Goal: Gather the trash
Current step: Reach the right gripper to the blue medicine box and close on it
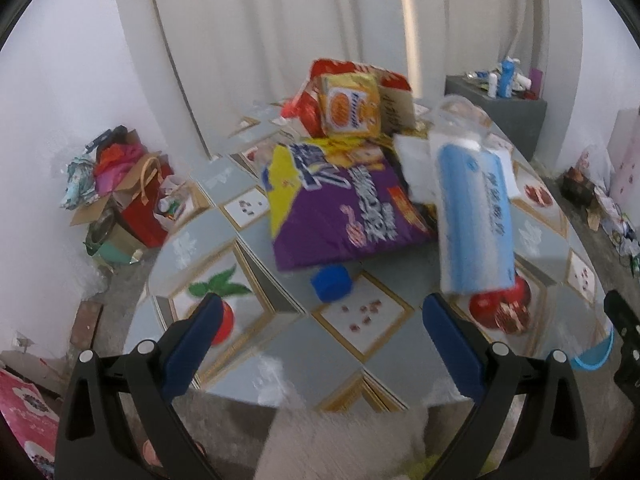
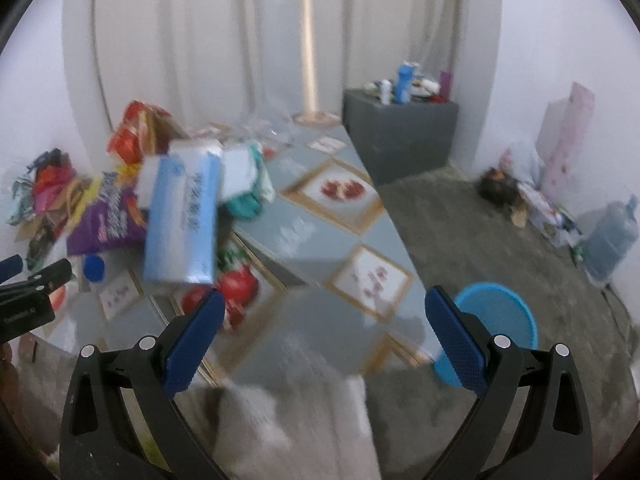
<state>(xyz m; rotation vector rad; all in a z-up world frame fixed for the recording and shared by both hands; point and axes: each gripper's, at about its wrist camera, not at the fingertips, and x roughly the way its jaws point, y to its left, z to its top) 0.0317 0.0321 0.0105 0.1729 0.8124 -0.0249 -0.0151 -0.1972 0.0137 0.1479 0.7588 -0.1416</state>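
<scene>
A pile of trash lies on a round patterned table [image 1: 280, 344]: a purple and yellow snack bag [image 1: 336, 208], a yellow biscuit pack [image 1: 350, 106], a red bag [image 1: 344, 70], a light blue tissue pack [image 1: 474, 220] and a blue bottle cap [image 1: 332, 283]. My left gripper [image 1: 322, 340] is open and empty, near the table's front edge, short of the cap. My right gripper [image 2: 326, 332] is open and empty over the table's right part. The tissue pack [image 2: 182, 220] and purple bag [image 2: 106, 220] lie to its left. A blue bin [image 2: 496, 320] stands on the floor past its right finger.
A grey cabinet [image 2: 400, 136] with bottles stands at the back right. Bags and boxes [image 1: 120, 192] are heaped on the floor at the left wall. A water jug [image 2: 610, 240] and clutter lie along the right wall. The floor is grey carpet [image 2: 500, 240].
</scene>
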